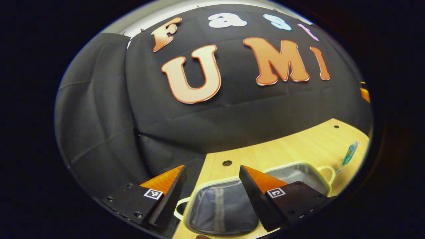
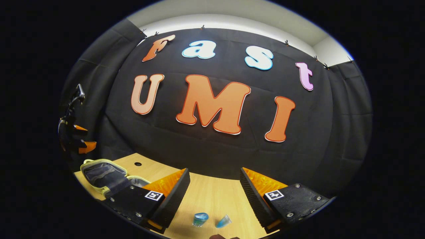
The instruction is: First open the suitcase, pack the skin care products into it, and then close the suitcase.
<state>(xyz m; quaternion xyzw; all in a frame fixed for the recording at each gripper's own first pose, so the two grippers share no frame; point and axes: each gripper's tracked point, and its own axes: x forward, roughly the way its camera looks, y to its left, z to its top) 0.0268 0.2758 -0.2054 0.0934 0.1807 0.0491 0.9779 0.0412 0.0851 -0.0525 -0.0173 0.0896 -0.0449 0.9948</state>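
Left gripper view: left tongs [image 1: 212, 186] gape wide, empty, over the suitcase [image 1: 222, 205] lying open on the table [image 1: 298, 146], ready for loading. Right tongs [image 2: 215, 189], equally wide and empty, hover above two blue skin care products [image 2: 200, 219], likely lining up a pick.

Pale wood-grain table [image 2: 212, 196], smooth, faintly sheened. Ahead of the left tool, soft matt fabric suitcase [image 1: 219, 209] lining. Between the right tool's fingers, glossy translucent plastic skin care products [image 2: 200, 219].
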